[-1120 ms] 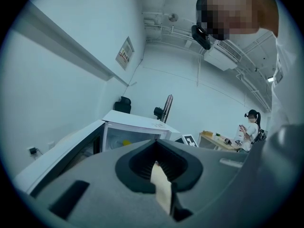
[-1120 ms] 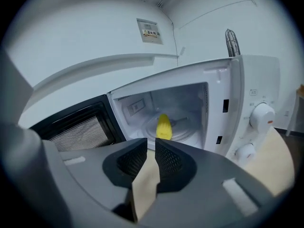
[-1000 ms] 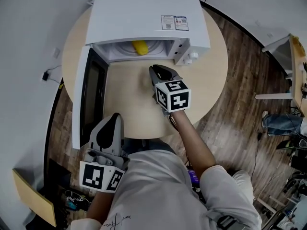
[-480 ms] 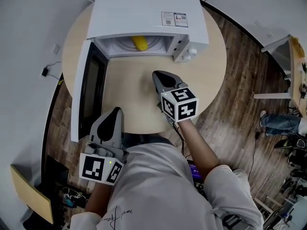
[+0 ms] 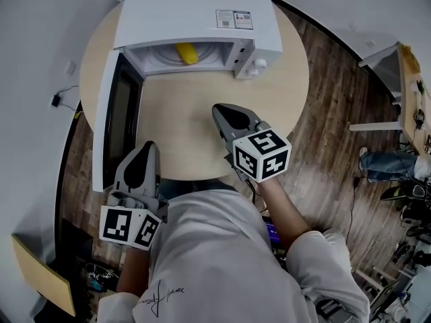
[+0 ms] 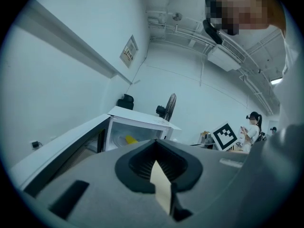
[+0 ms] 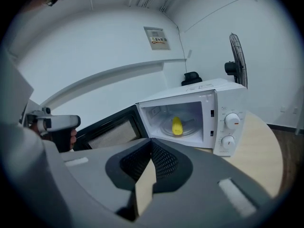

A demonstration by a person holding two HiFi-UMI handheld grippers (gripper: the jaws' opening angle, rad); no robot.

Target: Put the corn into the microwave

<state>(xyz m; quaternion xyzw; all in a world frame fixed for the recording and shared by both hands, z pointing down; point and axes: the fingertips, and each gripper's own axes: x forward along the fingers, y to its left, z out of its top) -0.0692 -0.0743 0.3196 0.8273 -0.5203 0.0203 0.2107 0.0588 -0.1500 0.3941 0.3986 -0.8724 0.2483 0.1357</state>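
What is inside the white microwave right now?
A yellow corn cob lies on the round glass turntable of the white microwave, whose door stands open. Nothing else shows inside. In the head view the microwave's own top covers the back of the cavity.

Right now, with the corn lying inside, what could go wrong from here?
1. The microwave door stands wide open, and the shut left tongs sit close by its free edge; a careless move could knock it.
2. The microwave seems to sit near the far side of the table; a hard push on the door might shove it back.
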